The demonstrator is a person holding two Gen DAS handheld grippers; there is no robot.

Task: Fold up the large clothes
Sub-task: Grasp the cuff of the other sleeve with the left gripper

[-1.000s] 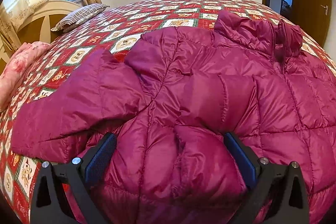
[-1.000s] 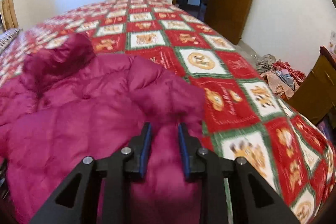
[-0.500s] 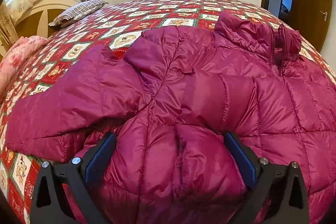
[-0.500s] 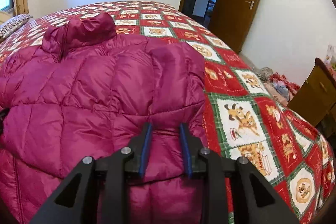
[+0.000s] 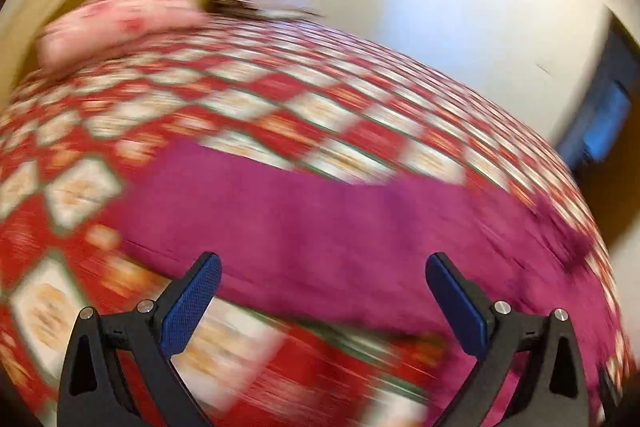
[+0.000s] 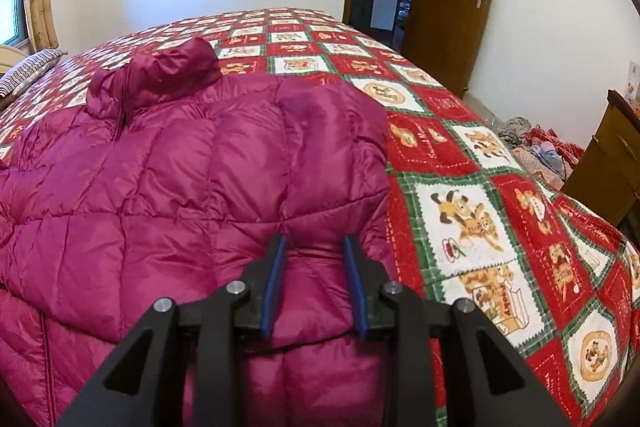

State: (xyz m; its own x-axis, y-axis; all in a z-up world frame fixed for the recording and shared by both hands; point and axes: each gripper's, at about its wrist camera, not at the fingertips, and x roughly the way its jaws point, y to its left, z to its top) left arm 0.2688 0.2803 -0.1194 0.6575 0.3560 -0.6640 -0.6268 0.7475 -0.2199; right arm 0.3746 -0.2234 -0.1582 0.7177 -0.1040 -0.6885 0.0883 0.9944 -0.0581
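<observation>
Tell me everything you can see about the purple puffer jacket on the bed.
The jacket is a shiny magenta quilted puffer, padded and stitched in squares, lying spread on the patterned bedspread. Its collar bunches up at the far end. One sleeve is folded over the body, its cuff between the right gripper pads.

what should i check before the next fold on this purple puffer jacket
1. Right sleeve folded over the jacket body: ok.
2. Right gripper clear of the fabric: not ok, the sleeve cuff sits between its narrow jaws.
3. Left gripper empty: ok, jaws wide, nothing between them.
4. Left sleeve position: cannot tell, the left wrist view is blurred.
5. Room on the bedspread beside the jacket: ok.
6. Collar lying flat: not ok, it is bunched up.
</observation>
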